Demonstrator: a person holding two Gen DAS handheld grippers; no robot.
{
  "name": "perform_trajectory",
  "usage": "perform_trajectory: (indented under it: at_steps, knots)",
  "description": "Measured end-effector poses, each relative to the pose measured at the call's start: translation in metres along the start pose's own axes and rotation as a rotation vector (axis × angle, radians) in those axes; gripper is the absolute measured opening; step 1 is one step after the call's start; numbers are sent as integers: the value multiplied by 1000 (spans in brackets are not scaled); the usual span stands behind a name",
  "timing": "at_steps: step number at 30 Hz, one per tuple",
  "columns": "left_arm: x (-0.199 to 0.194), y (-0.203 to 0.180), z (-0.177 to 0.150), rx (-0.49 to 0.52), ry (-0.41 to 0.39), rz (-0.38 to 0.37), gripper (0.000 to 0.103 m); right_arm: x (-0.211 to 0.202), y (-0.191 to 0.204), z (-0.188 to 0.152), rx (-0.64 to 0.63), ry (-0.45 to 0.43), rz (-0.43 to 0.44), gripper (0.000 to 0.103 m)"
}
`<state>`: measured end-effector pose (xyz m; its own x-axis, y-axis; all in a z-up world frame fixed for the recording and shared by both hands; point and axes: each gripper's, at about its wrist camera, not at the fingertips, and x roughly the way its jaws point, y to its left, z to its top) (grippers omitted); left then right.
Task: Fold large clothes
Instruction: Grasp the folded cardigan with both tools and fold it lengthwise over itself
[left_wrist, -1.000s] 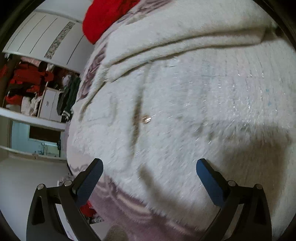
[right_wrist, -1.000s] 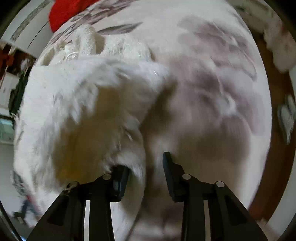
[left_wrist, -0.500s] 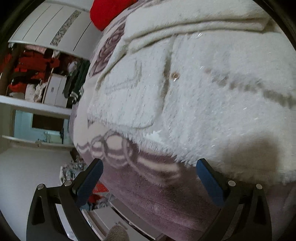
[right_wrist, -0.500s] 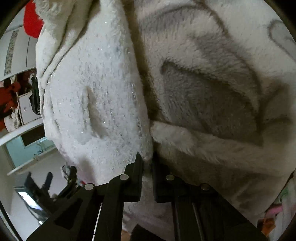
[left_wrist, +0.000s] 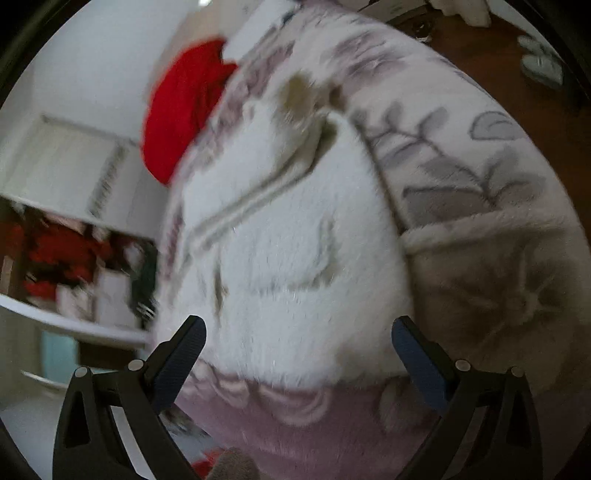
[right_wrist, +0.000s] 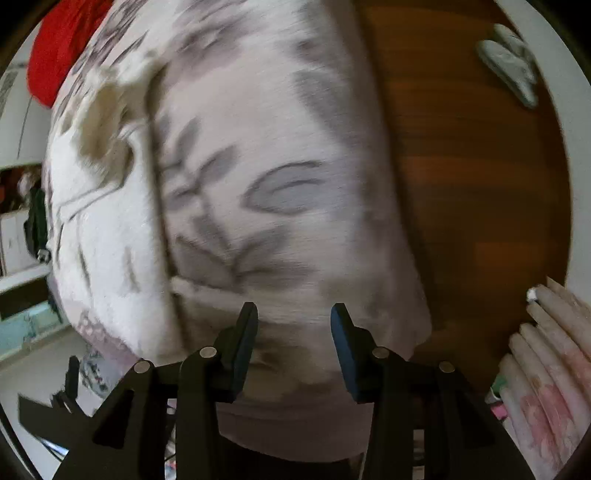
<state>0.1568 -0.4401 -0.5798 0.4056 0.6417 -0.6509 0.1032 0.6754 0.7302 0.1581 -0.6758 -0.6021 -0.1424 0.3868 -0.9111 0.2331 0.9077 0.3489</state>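
On the blanket, nearest: left gripper (left_wrist: 297, 349), jaws spread wide, holding nothing.
Right gripper (right_wrist: 293, 332): jaws parted, empty.
White fleecy garment (left_wrist: 288, 240): lying on floral blanket (left_wrist: 476, 177).
Farther: red cloth (left_wrist: 181, 107), wooden floor (right_wrist: 472, 166).

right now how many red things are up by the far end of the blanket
1 that is clear: a red fabric bundle beyond the floral blanket, past the white fluffy garment. The right wrist view shows the same bundle. Blurred red items sit on the background shelf; their number cannot be told.
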Motion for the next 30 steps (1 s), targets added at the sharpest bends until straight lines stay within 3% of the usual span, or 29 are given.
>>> perform_trajectory:
  at_steps: [3,6,9,12,15,19,22,25,30]
  knots:
    - [16,-30,0,41,19,94,103,-12,-19,1,33,-29,-24,43]
    - [43,-46,-3,35,99,164,103,-19,-34,4,61,-49,-27,44]
    - [60,-32,-3,-45,162,162,103,-13,-27,9,51,-52,-18,44]
    - [67,-17,1,-108,188,212,103,-4,-8,16,20,-53,6,45]
    - [79,4,3,-157,196,247,103,6,11,34,-9,-73,116,56]
    - [85,23,3,-196,158,266,101,27,39,79,-61,-59,356,67]
    - [84,33,0,-228,128,269,88,53,70,121,-90,-17,565,74]
    - [87,34,3,-238,131,234,58,71,106,153,-134,-13,656,80]
    - [88,35,7,-273,137,189,36,96,158,186,-188,-27,724,88]
